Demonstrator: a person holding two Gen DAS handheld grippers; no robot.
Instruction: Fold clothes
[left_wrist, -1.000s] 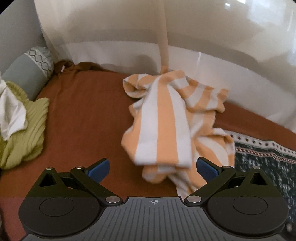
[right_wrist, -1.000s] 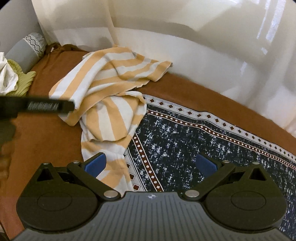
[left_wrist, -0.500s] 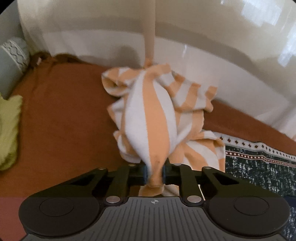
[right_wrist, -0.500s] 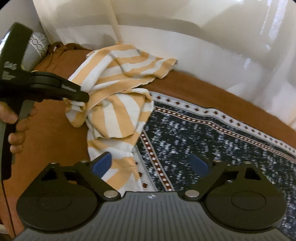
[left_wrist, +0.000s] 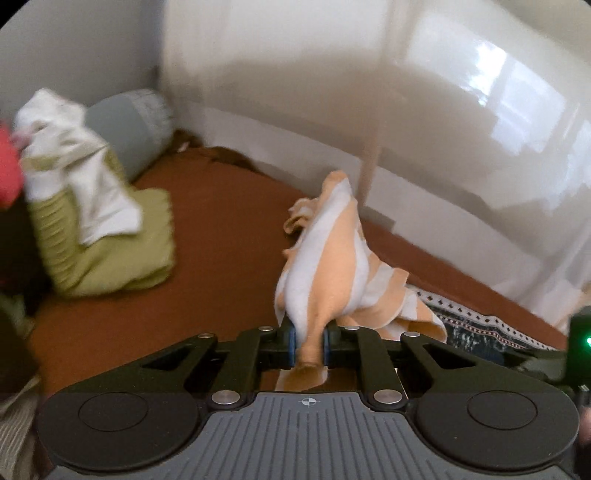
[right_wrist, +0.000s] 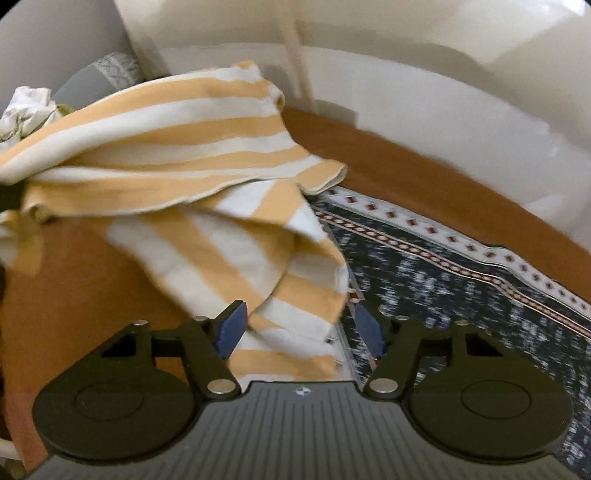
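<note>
Since earlier frame, my left gripper (left_wrist: 308, 341) has clamped onto striped garment (left_wrist: 332, 266) and lifted bunched fold off brown bedsheet (left_wrist: 207, 254); rest of cloth trails toward bed's wall-side edge. Patterned dark blanket (right_wrist: 461, 291) covers bed's right part, garment's lower end overlapping its border. My right gripper (right_wrist: 299, 328), jaws just been closing, straddles that end, pads not yet pressing. Green clothing pile (left_wrist: 107, 254) at bed's left end.

Left gripper (left_wrist: 308, 341) clamped shut, right gripper (right_wrist: 301, 330) — fingers (right_wrist: 231, 328) closing, apart
</note>
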